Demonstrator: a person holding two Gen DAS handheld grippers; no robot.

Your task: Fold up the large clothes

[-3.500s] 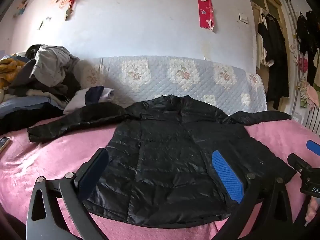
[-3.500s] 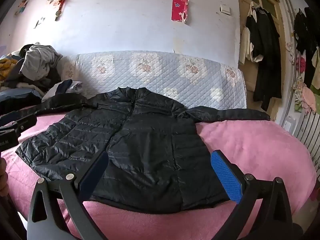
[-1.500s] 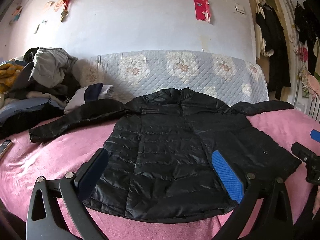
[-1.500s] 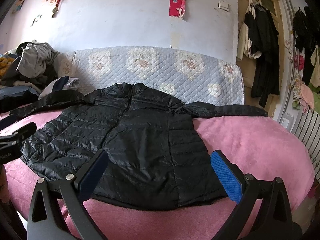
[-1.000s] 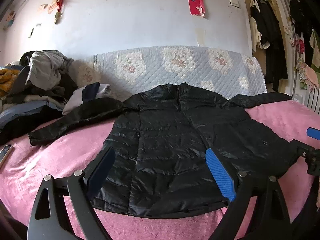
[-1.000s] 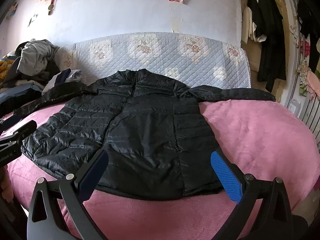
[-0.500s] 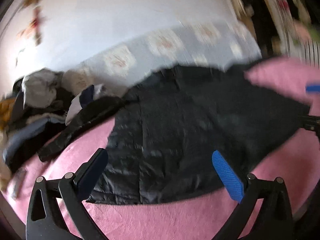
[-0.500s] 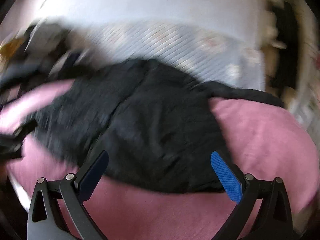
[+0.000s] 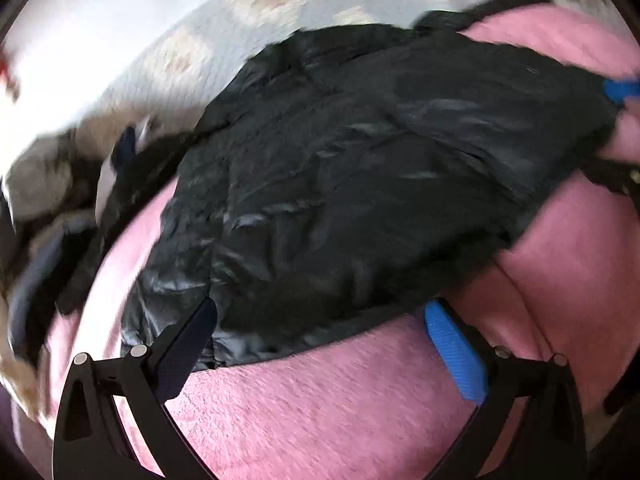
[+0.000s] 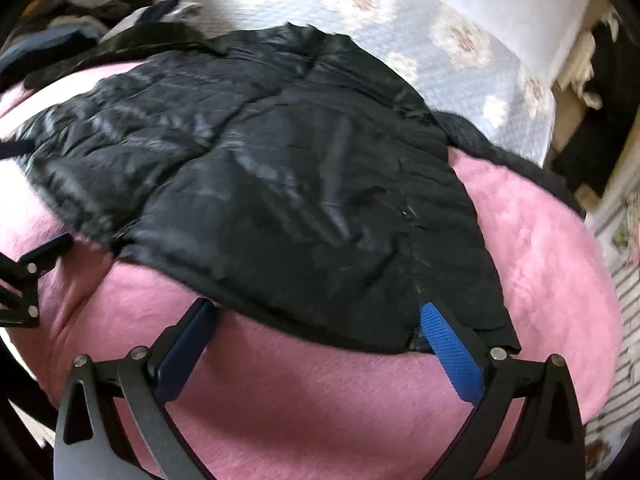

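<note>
Two grippers, both w/ jaws spread wide and nothing between the pads. The left gripper is tilted down over the near hem of the black puffer jacket; its jaws have just been opening, and the hem lies just beyond the fingertips, over pink blanket. The right gripper stands likewise at the hem's right corner; its blue pad overlaps that corner in the view, contact unclear. Jacket lies flat, front up, spread across the blanket, collar toward the quilted floral cover at the far side; one sleeve runs out to the right. A clothes pile sits at far left, blurred. In the right wrist view, part of the left gripper shows at the left edge.
</note>
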